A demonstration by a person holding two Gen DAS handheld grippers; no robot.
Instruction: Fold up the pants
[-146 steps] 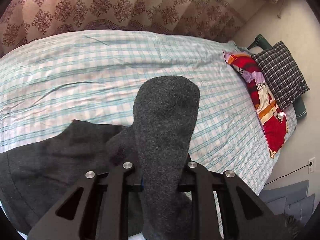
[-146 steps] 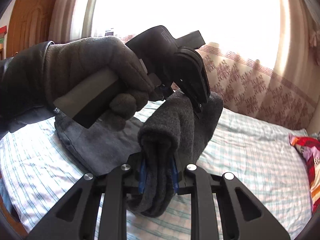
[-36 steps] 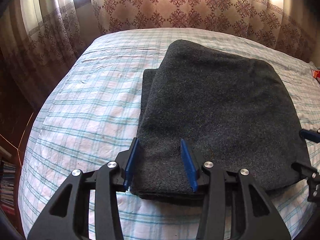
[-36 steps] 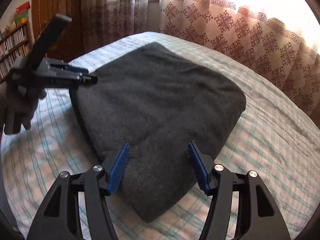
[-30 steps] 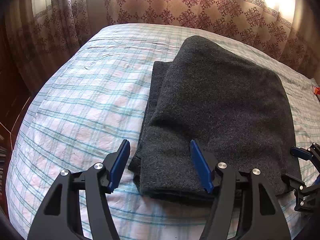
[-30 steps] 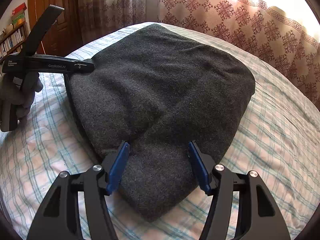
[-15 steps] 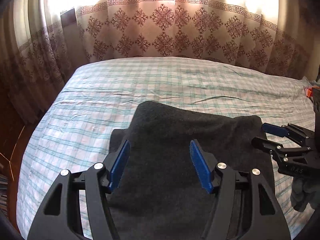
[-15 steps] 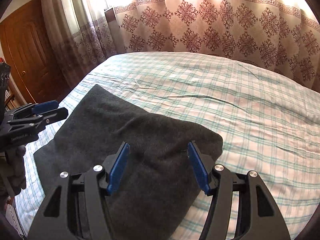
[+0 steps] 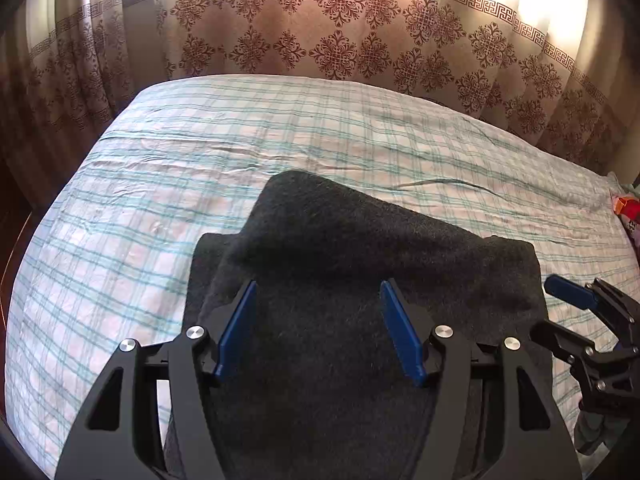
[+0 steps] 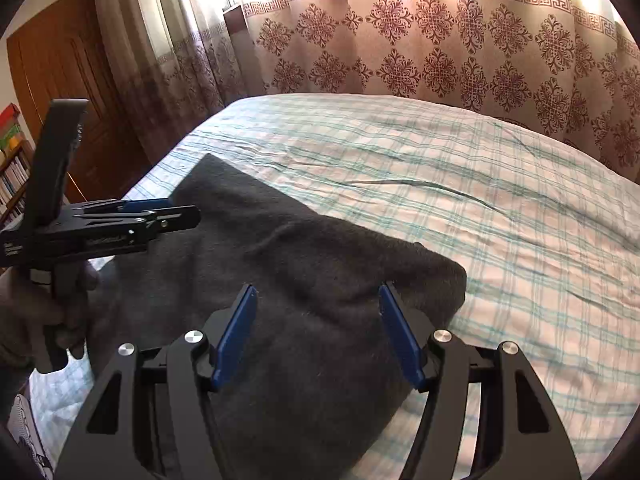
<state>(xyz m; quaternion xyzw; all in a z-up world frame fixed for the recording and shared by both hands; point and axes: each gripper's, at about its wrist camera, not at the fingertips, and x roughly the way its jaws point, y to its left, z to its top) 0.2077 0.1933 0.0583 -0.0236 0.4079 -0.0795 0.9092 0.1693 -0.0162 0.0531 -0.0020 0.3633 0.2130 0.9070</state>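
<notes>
The dark grey pants [image 9: 360,248] lie folded into a thick rectangle on the checked bed sheet [image 9: 160,168]. My left gripper [image 9: 318,322] is open, raised over the near left part of the pants and empty. My right gripper [image 10: 318,326] is open over the near right part of the pants [image 10: 304,264] and empty. The right gripper also shows at the right edge of the left wrist view [image 9: 576,312]. The left gripper shows in the right wrist view [image 10: 176,212], held in a gloved hand.
A patterned brown curtain [image 9: 340,28] hangs behind the bed. A wooden door [image 10: 72,92] and a bookshelf [image 10: 12,168] stand at the left. A red pillow edge [image 9: 626,208] lies at the far right of the bed.
Both grippers let go of the pants, opened, and have lifted and pulled back from the folded stack. The pants now lie flat on the bed.
</notes>
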